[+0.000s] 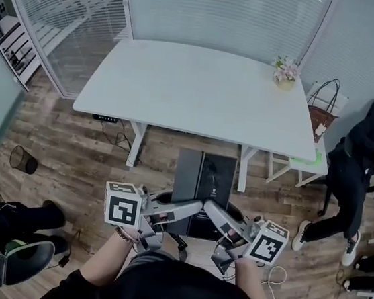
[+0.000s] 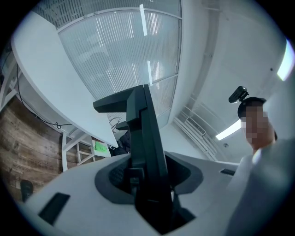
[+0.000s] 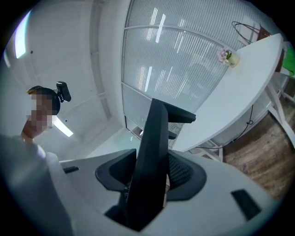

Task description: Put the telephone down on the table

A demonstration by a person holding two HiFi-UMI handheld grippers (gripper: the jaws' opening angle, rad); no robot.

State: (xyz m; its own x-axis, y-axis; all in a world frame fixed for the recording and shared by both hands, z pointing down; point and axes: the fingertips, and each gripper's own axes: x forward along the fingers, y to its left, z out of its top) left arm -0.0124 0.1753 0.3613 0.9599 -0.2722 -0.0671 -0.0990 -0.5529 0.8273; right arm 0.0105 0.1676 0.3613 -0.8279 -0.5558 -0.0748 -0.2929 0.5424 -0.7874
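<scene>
Telephone (image 1: 204,178) is held in the air above the floor, short of the white table (image 1: 200,93). The left gripper (image 2: 147,184) and right gripper (image 3: 147,182) each have their jaws clamped on one side of the dark body. Judged rigid, smooth plastic, fairly heavy and apt to slip, so opposed holds on the side edges suit it. Keypad, handset and cord cannot be made out, and gripper tips cover the near end in the head view.
</scene>
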